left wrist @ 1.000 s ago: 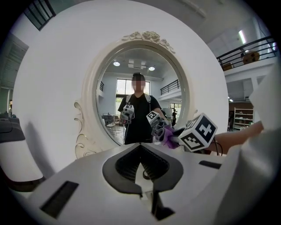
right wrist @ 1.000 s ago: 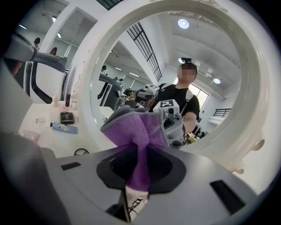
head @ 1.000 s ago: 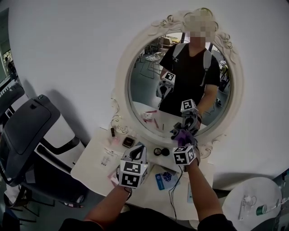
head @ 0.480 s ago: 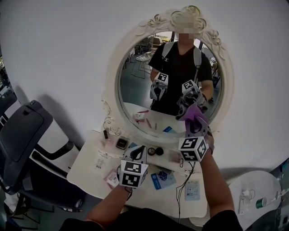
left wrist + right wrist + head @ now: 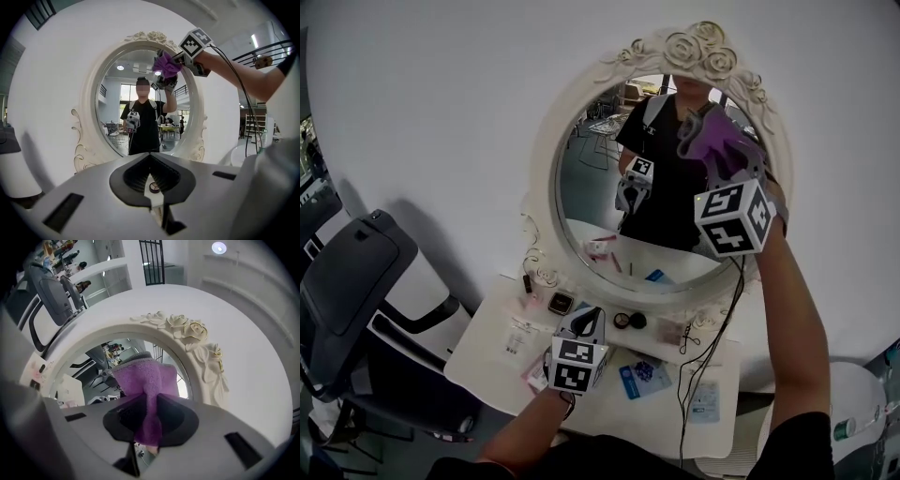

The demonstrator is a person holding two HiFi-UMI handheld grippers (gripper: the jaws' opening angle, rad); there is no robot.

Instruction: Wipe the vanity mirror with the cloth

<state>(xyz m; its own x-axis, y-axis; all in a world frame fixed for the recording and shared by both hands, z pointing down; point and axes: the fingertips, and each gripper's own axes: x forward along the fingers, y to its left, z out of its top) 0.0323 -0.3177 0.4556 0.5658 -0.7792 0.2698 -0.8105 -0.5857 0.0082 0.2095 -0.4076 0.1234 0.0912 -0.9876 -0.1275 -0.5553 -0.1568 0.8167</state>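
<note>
The vanity mirror (image 5: 591, 187) stands directly ahead of the right gripper (image 5: 701, 131). That gripper is clenched on the purple cloth (image 5: 724, 142), and the cloth sits at the upper right of the glass, at or just off the surface. Contact cannot be confirmed. The main hazard is probably excess pressure, since a hard push this high on the mirror could rock it on the vanity table (image 5: 487, 347) below the gripper. The carved rose ornament (image 5: 698, 47) lies just above the gripper, so a wide stroke could strike it with the hard jaws. The right gripper view shows only a narrow fold of cloth (image 5: 145, 380) pinched between the jaws. Friction against the glass could pull that fold free. The cable (image 5: 714, 319) hangs from the right gripper straight down to the tabletop. It could snag or sweep the small items there, such as the compact (image 5: 565, 302) and the blue packet (image 5: 642, 373). The left gripper (image 5: 586, 323) is well below and to the left of the right one, over the table, with its jaws closed on nothing. A chair (image 5: 356, 272) stands far to its left and does not obstruct the work.
</note>
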